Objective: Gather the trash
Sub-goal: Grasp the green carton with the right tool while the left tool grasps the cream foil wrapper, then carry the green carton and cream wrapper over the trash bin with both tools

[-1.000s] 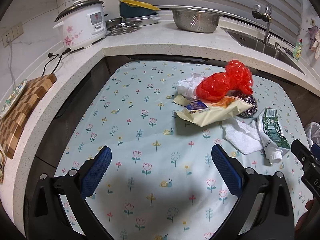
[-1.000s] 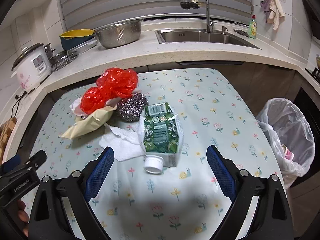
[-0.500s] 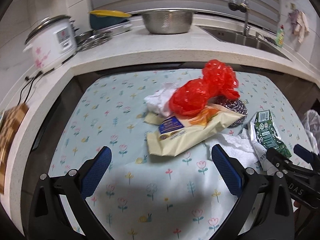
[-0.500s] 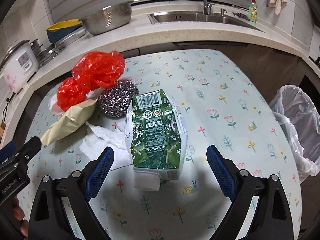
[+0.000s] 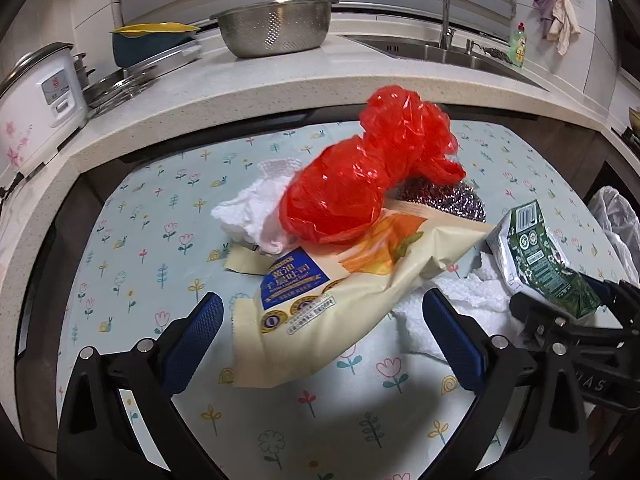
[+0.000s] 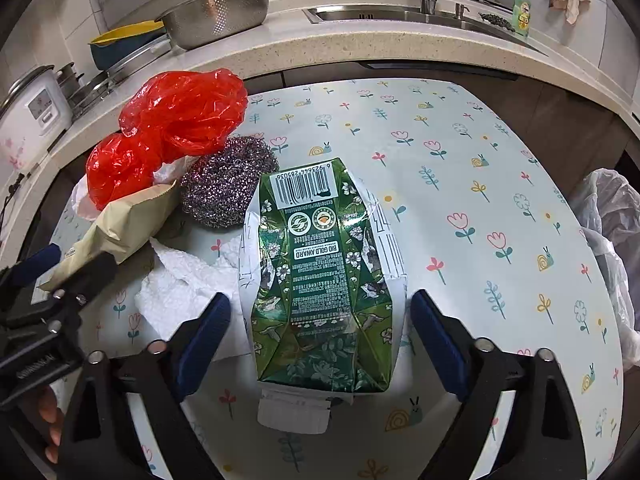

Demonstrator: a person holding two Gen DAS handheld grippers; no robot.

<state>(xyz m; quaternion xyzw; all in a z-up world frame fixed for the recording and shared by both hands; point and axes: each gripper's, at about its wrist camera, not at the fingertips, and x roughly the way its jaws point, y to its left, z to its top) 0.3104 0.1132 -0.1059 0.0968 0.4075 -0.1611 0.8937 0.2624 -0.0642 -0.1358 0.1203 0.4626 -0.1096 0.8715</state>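
Your right claw (image 6: 320, 344) straddles the green carton (image 6: 320, 272), which lies flat on the flowered counter (image 6: 460, 152). Its jaws have just been closing, yet the pads stand clear of both sides, so nothing is pinched. The carton's long axis runs straight ahead between the pads, white cap nearest you. Your left claw (image 5: 320, 340), spread and empty, faces the cream wrapper (image 5: 340, 300). The right is nearer the carton; the bin bag (image 6: 608, 248) waits to its right.

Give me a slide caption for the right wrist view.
Right tool, closing but not yet gripping, straddles a crushed green drink carton on the floral tablecloth, beside a steel wool scourer.
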